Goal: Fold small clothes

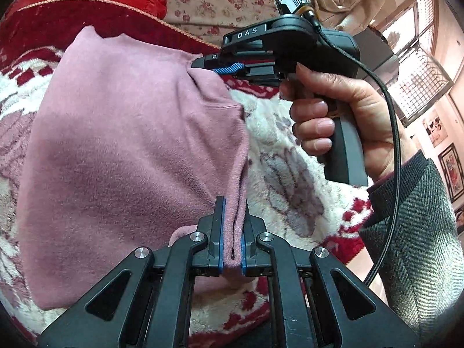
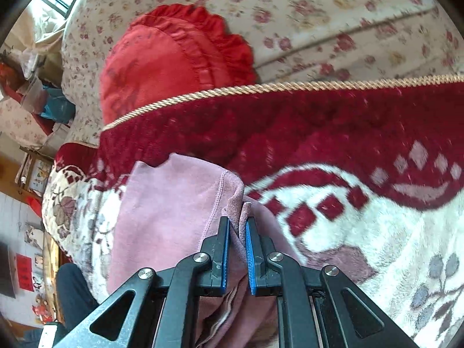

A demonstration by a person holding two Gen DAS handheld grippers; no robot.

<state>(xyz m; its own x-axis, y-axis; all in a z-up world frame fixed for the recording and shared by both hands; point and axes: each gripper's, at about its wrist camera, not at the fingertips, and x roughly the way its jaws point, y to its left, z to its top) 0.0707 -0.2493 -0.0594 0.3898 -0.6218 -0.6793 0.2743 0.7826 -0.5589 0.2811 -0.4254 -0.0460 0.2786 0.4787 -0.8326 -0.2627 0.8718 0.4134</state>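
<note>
A small pink fleece garment [image 1: 116, 133] hangs stretched between both grippers above a red and white patterned blanket [image 1: 284, 150]. My left gripper [image 1: 232, 203] is shut on a folded edge of the garment at the bottom of the left wrist view. The right gripper [image 1: 203, 65], held by a person's hand [image 1: 333, 113], pinches another corner of it higher up. In the right wrist view my right gripper [image 2: 237, 221] is shut on bunched layers of the pink garment [image 2: 168, 208], whose hemmed edge runs beside the left pad.
A red ruffled cushion [image 2: 174, 58] leans against a floral sofa back [image 2: 319, 14] behind the blanket [image 2: 348, 217]. A gold cord trim [image 2: 261, 87] edges the dark red cover. A cable [image 1: 391, 133] trails from the right gripper past a tweed sleeve [image 1: 420, 226]. Windows are at far right.
</note>
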